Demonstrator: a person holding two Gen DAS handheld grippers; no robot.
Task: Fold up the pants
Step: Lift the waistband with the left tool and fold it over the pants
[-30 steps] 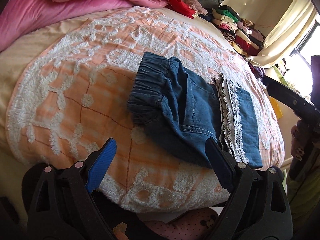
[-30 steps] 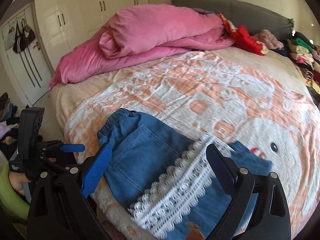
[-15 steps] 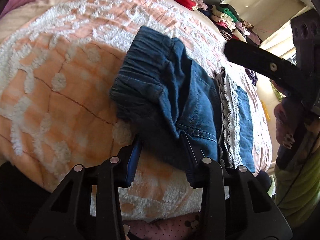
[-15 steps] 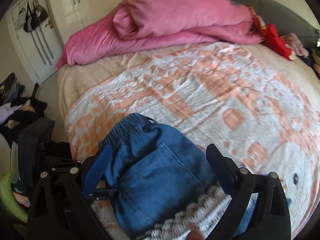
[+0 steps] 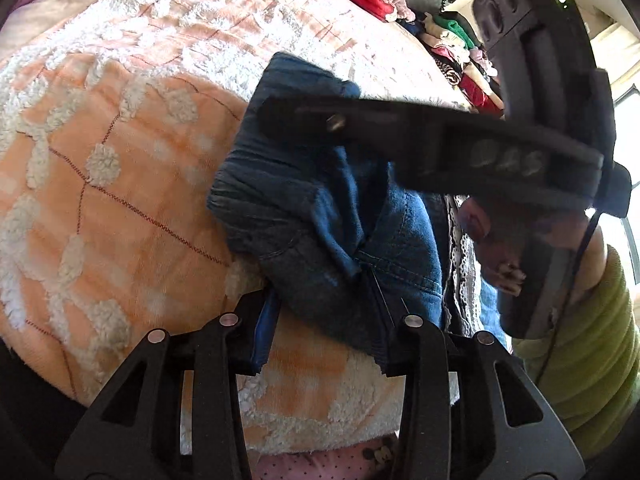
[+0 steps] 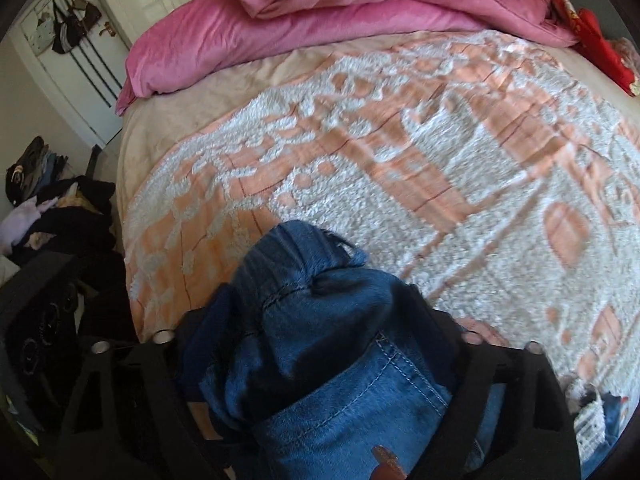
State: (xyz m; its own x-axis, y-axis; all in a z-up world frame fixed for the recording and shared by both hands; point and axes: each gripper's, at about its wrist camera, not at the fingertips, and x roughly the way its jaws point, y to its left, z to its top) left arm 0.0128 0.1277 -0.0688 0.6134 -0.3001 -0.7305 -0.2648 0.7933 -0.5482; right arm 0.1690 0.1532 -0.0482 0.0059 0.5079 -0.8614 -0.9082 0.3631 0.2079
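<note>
Blue denim pants (image 5: 304, 200) with a white lace trim (image 5: 464, 272) lie folded near the front edge of the orange-and-white blanket (image 5: 100, 200). My left gripper (image 5: 324, 328) is shut on their near edge, with denim pinched between the blue pad and the other finger. In the right wrist view the waistband end of the pants (image 6: 320, 360) bulges up between the jaws of my right gripper (image 6: 320, 312). Those jaws are closing and cloth covers both fingertips. The right tool's black frame (image 5: 440, 140) crosses over the pants in the left wrist view.
A pink duvet (image 6: 360, 12) is heaped at the head of the bed. Folded clothes (image 5: 460, 52) are stacked along the far right side. A green sleeve (image 5: 592, 340) holds the right tool. Dark clothes (image 6: 52, 216) lie on the floor left of the bed, near a door (image 6: 100, 80).
The left gripper dropped to the pants' near edge and closed on it. The right gripper swung from the lace end over to the waistband end and narrowed around bunched denim.
</note>
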